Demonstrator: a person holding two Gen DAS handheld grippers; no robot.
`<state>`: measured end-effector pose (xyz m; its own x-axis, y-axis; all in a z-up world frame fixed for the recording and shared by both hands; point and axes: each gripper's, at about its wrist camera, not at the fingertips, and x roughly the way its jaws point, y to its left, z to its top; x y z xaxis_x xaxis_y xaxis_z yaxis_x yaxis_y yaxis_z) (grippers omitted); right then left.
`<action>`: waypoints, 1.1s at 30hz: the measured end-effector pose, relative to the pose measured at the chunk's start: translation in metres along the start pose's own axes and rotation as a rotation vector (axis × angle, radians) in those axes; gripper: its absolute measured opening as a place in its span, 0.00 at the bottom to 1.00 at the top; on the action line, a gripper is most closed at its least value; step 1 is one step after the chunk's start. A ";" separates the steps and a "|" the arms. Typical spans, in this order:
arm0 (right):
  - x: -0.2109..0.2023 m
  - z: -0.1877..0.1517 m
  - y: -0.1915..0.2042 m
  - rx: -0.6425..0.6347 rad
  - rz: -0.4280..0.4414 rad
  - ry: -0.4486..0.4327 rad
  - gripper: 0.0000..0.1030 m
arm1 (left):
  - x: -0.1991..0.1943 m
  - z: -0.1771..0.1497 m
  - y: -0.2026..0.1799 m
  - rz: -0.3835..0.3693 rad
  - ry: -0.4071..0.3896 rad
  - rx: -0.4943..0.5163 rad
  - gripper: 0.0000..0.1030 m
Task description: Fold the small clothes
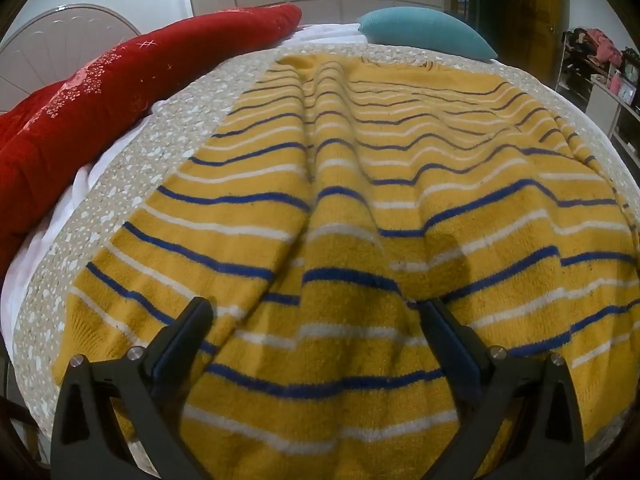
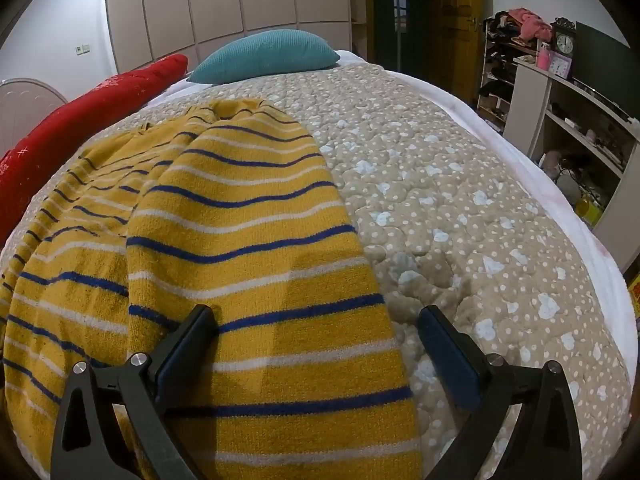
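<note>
A yellow knitted sweater (image 1: pixel 360 208) with blue and white stripes lies spread and rumpled on a beige dotted quilt (image 1: pixel 132 184). My left gripper (image 1: pixel 316 308) hovers open over the sweater's near part, with nothing pinched between its fingers. In the right wrist view a folded-over sleeve or side of the same sweater (image 2: pixel 256 248) runs toward me. My right gripper (image 2: pixel 318 316) stands open above the sleeve's right edge, its left finger (image 2: pixel 188 340) over the knit and its right finger (image 2: pixel 448 348) over the quilt (image 2: pixel 460 208).
A red patterned cushion (image 1: pixel 100 96) lies along the bed's left side and a teal pillow (image 2: pixel 264 60) at the far end. White shelving (image 2: pixel 568 120) with a clock and clutter stands to the right of the bed. Wardrobe doors fill the back wall.
</note>
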<state>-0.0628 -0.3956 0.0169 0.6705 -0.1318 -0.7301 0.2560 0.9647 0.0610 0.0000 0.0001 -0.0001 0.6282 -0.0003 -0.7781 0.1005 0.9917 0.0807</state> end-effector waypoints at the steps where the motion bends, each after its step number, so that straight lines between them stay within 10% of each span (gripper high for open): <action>1: 0.000 0.000 0.000 0.000 0.000 0.000 1.00 | 0.000 0.000 0.000 0.000 0.000 0.000 1.00; 33: 0.005 0.000 0.000 -0.001 -0.004 -0.004 1.00 | -0.003 0.001 0.001 -0.001 -0.008 0.000 1.00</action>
<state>-0.0595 -0.3960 0.0133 0.6723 -0.1369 -0.7275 0.2579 0.9645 0.0568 -0.0013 0.0014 0.0029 0.6344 -0.0028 -0.7730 0.1014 0.9916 0.0796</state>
